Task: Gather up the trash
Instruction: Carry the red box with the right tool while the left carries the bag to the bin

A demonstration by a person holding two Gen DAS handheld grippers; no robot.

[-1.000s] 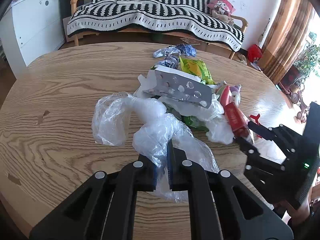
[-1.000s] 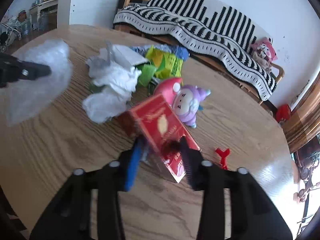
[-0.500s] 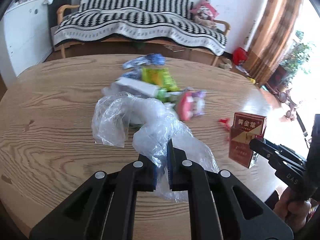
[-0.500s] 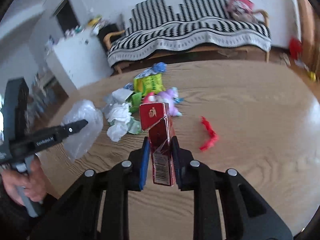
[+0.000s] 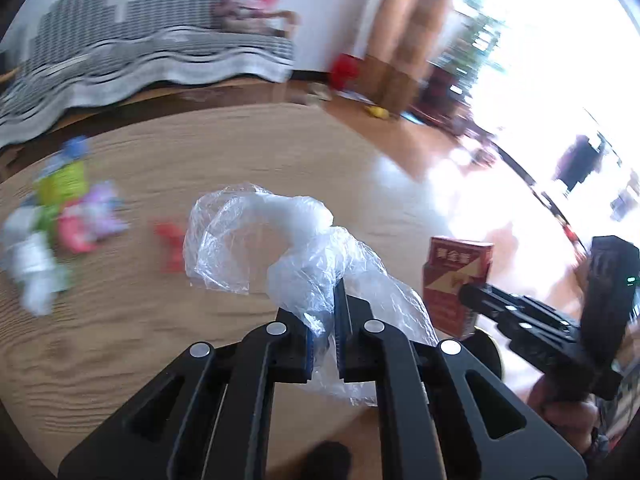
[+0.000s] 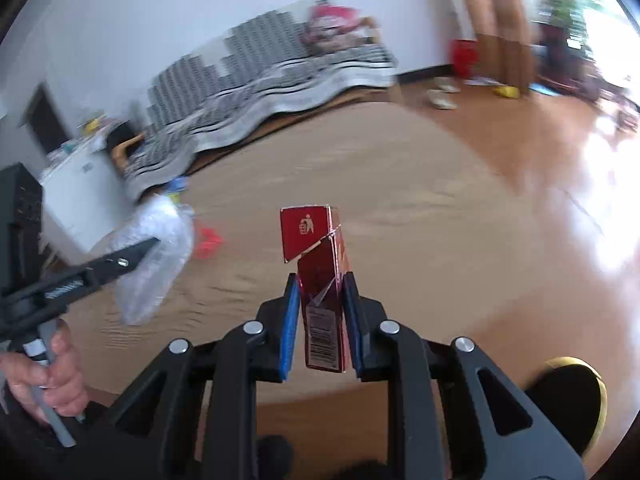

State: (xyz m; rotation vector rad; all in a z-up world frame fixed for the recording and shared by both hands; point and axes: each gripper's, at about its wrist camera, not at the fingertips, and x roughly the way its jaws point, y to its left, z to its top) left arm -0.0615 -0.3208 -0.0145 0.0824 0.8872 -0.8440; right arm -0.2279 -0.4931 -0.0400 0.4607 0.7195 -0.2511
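Bag [image 5: 280, 240]: clear, crumpled, pinched in left gripper [image 5: 326, 320], above table [image 5: 120, 340] | Box [image 6: 320, 272]: red, torn flap, upright, clamped in right gripper [image 6: 320, 304].

Each wrist camera sits close behind its own tongs, angled down over the round wooden table [image 5: 208, 152]; both share its top and the striped-throw sofa [image 6: 256, 80].

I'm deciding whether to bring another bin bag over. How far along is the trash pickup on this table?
Nothing shows as binned yet; no bin is in view. In hand: the left tool is shut on a clear plastic bag, and the right tool is shut on a red carton. Left on the table: a blurred pile of wrappers and a small red scrap.
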